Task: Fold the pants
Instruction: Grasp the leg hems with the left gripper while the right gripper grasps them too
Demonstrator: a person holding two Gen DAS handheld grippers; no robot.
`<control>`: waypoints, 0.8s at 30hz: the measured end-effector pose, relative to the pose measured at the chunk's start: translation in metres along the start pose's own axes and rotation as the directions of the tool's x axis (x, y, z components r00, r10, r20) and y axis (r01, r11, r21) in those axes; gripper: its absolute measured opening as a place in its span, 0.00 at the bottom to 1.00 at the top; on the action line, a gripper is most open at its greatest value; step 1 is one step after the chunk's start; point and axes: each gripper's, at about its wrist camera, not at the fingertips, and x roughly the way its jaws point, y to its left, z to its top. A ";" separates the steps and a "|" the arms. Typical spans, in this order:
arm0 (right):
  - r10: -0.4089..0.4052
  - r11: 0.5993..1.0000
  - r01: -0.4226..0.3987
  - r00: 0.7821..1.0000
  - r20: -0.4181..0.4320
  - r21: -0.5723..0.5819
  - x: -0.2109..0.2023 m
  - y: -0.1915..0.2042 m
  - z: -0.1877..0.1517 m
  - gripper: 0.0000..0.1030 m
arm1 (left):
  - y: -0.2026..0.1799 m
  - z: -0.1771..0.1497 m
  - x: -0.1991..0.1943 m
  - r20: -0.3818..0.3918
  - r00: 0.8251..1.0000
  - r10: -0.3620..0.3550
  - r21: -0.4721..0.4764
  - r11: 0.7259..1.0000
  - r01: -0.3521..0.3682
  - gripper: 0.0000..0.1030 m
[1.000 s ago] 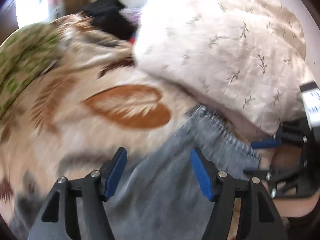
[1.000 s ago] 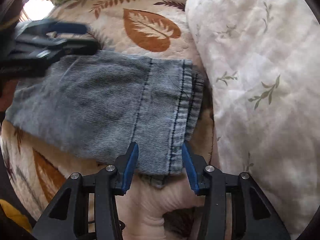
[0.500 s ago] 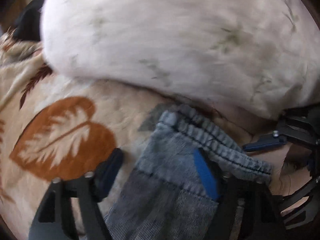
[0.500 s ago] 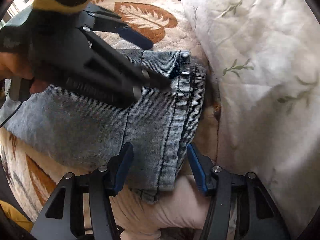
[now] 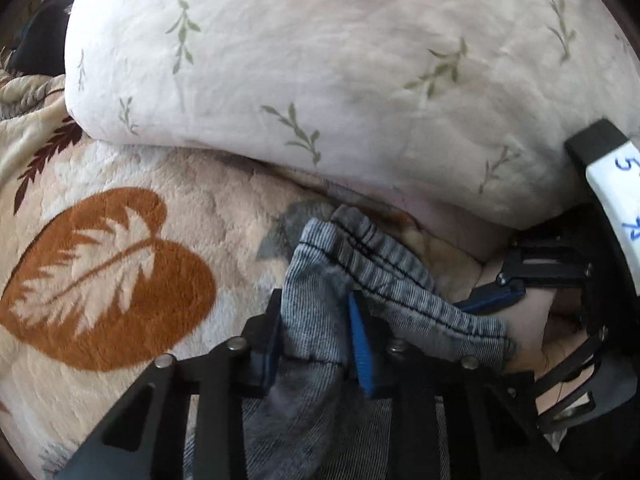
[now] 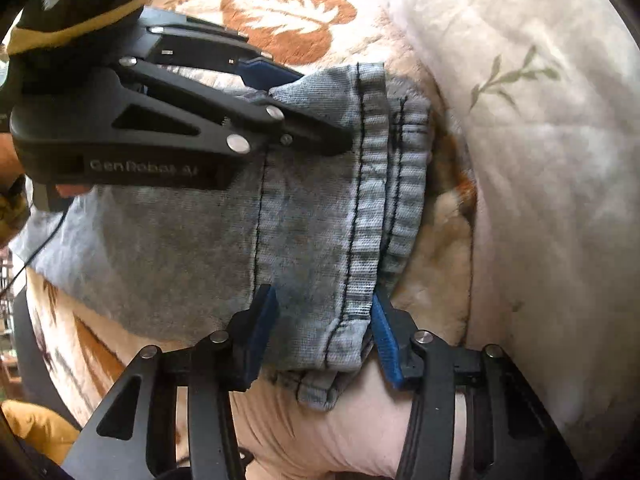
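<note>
Faded blue denim pants [image 6: 304,216] lie on a leaf-print blanket, their hem end next to a white pillow. My left gripper [image 5: 314,342] is shut on the far corner of the pants' hem [image 5: 312,304], which bunches between its blue pads. It shows in the right wrist view [image 6: 288,96] at the hem's far corner. My right gripper [image 6: 320,332] has its jaws around the near corner of the hem, pads close against the cloth. In the left wrist view the right gripper [image 5: 492,296] sits at the hem's other corner.
A large white pillow with green sprigs [image 5: 340,80] presses against the hem end of the pants. The beige blanket with brown leaves [image 5: 104,280] spreads to the left. A dark object [image 5: 40,36] lies at the far left behind the pillow.
My left gripper moved to the hem's far corner and closed on it, bunching the denim. My right gripper moved forward and its jaws narrowed around the near corner.
</note>
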 end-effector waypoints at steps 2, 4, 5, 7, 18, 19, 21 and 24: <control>-0.014 1.000 0.014 1.000 -0.022 0.004 -0.002 -0.002 -0.002 0.43 | -0.002 0.001 0.000 -0.013 1.000 0.010 0.015 1.000 -0.010 0.32; -0.025 1.000 0.025 0.999 -0.031 0.002 -0.003 -0.001 -0.006 0.43 | 0.000 0.003 0.005 -0.027 1.000 -0.002 0.004 1.000 0.002 0.33; -0.038 0.999 0.038 0.999 -0.031 0.001 -0.003 0.006 -0.010 0.45 | 0.000 0.005 0.007 -0.034 0.999 -0.007 -0.005 1.000 0.007 0.38; -0.091 0.996 0.090 0.996 -0.023 -0.003 0.003 0.009 -0.008 0.54 | -0.003 0.011 0.012 -0.044 0.999 -0.021 -0.010 1.000 0.020 0.51; -0.120 0.992 0.121 0.992 0.034 -0.030 -0.013 0.027 -0.021 0.54 | -0.022 0.009 0.017 0.012 1.000 -0.029 -0.031 0.999 0.029 0.17; -0.118 0.992 0.119 0.992 0.034 -0.029 -0.017 0.026 -0.026 0.54 | -0.024 0.006 0.015 0.017 0.999 -0.031 -0.030 0.999 0.031 0.16; -0.117 0.993 0.118 0.992 0.036 -0.030 -0.020 0.022 -0.025 0.54 | -0.026 0.001 0.005 0.034 0.998 -0.045 -0.026 0.999 0.046 0.16; -0.117 0.992 0.119 0.992 0.053 -0.036 -0.025 0.020 -0.032 0.56 | -0.027 -0.005 -0.018 0.074 0.994 -0.074 -0.001 0.997 0.074 0.16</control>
